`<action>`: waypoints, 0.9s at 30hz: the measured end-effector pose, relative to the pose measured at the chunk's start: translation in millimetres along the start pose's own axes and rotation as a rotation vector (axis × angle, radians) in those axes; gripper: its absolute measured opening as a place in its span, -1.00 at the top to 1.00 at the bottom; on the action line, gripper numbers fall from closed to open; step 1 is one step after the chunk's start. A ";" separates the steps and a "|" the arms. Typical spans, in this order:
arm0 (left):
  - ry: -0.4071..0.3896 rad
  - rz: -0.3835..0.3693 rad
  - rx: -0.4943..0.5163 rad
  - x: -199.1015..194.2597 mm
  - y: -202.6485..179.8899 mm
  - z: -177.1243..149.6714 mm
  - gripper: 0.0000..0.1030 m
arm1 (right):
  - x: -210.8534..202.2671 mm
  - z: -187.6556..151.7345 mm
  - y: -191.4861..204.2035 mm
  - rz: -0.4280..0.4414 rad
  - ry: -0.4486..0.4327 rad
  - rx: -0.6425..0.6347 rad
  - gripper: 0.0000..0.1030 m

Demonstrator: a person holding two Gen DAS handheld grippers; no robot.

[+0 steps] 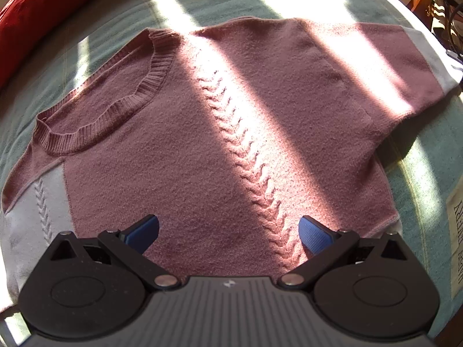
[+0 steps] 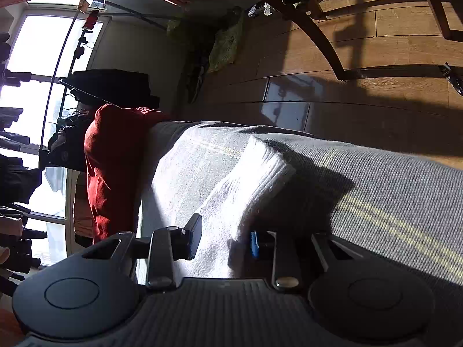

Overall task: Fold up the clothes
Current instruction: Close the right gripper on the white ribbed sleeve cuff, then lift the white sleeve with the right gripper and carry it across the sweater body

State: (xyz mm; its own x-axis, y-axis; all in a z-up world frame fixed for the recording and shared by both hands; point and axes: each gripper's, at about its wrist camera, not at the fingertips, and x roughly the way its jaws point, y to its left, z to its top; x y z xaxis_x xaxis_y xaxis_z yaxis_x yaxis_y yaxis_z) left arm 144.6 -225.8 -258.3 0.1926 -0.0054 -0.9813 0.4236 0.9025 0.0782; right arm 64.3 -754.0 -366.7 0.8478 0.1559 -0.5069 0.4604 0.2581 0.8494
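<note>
A pink knit sweater (image 1: 220, 121) with a ribbed collar (image 1: 150, 75) and a cable braid lies spread flat on the green bed cover (image 1: 231, 0). Its sleeves end in white knit, one at the lower left (image 1: 31, 219) and one at the far right (image 1: 428, 57). My left gripper (image 1: 228, 234) hovers open over the sweater's body, its blue pads (image 1: 144, 232) wide apart and holding nothing. In the right wrist view, my right gripper (image 2: 224, 241) is turned on its side and shut on a bunched white sleeve end (image 2: 254, 179), which stands up off the cover.
A red pillow (image 1: 43, 8) lies at the bed's far left, also the red pillow (image 2: 115, 167) beyond the bed edge. Wooden floor (image 2: 361, 57), chair legs (image 2: 327, 43) and a clothes rack (image 2: 17, 144) by the window stand past the bed.
</note>
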 end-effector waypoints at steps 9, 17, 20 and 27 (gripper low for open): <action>-0.055 -0.054 -0.033 -5.9 13.0 -17.0 -0.98 | -4.0 -9.3 27.2 -0.098 -0.020 -0.101 0.82; -0.129 -0.064 -0.077 -28.3 36.1 -26.0 -0.98 | -14.7 -23.5 80.3 -0.116 -0.025 -0.243 0.83; -0.138 -0.062 -0.102 -33.2 47.3 -32.5 -0.98 | -17.3 -31.8 95.7 -0.105 -0.022 -0.266 0.83; -0.146 -0.053 -0.149 -43.2 71.3 -59.2 -0.98 | -17.9 -60.8 129.9 -0.067 0.003 -0.316 0.83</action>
State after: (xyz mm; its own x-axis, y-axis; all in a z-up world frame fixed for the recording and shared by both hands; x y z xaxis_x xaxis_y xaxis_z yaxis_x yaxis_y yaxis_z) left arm 114.1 -135.7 -220.7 0.3047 -0.1068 -0.9464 0.3026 0.9531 -0.0101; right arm 92.9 -665.3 -256.3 0.8176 0.1309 -0.5608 0.4103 0.5510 0.7267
